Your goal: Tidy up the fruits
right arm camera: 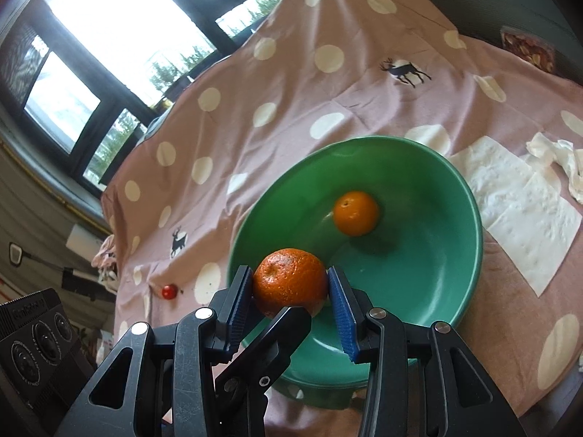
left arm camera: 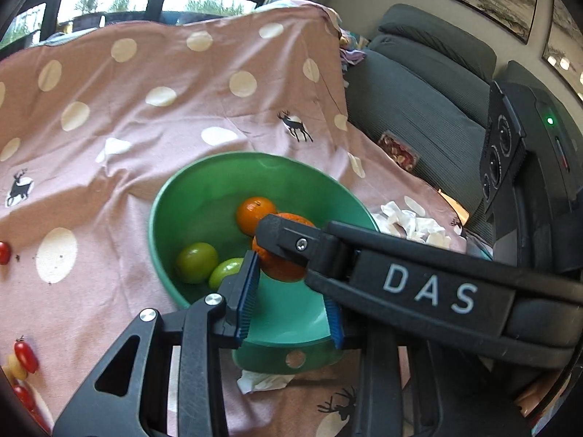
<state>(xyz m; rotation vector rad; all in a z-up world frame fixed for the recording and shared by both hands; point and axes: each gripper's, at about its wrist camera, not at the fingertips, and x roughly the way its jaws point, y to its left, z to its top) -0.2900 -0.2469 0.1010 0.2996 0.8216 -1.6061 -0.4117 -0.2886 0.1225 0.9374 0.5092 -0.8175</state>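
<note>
- The right gripper (right arm camera: 290, 276) has its fingers (right arm camera: 238, 298) clamped on a mandarin (right arm camera: 289, 280). One blue pad presses each side of the fruit.
- The held mandarin hangs over the near rim of the green bowl (right arm camera: 473, 218), right at the fingertips.
- The left gripper (left arm camera: 291, 280) stands close beside it, fingers a little apart with nothing pressed between the pads. Only the bowl's inside shows through the gap.
- From the left wrist view, the right gripper crosses in from the right and carries the mandarin just past the left fingertips.
- Below the left fingers, the bowl's rim tab with a round hole sits next to a crumpled tissue (left arm camera: 262, 380).
- Inside the bowl, beyond the fingertips, lie two green fruits (left arm camera: 196, 262) side by side, to the left of the held mandarin. A second mandarin (left arm camera: 255, 215) lies farther in.
- To the left of the left fingers, on the pink dotted cloth (left arm camera: 109, 127) over the tabletop, lie red cherry tomatoes (left arm camera: 25, 355) and a yellow one (left arm camera: 16, 367).
- To the right of the right fingers, past the bowl, lie flat paper napkins (right arm camera: 521, 211). A wadded tissue (right arm camera: 557, 160) lies beyond them.
- Farthest off are a grey sofa (left arm camera: 419, 102) and dark-framed windows (right arm camera: 91, 73).
</note>
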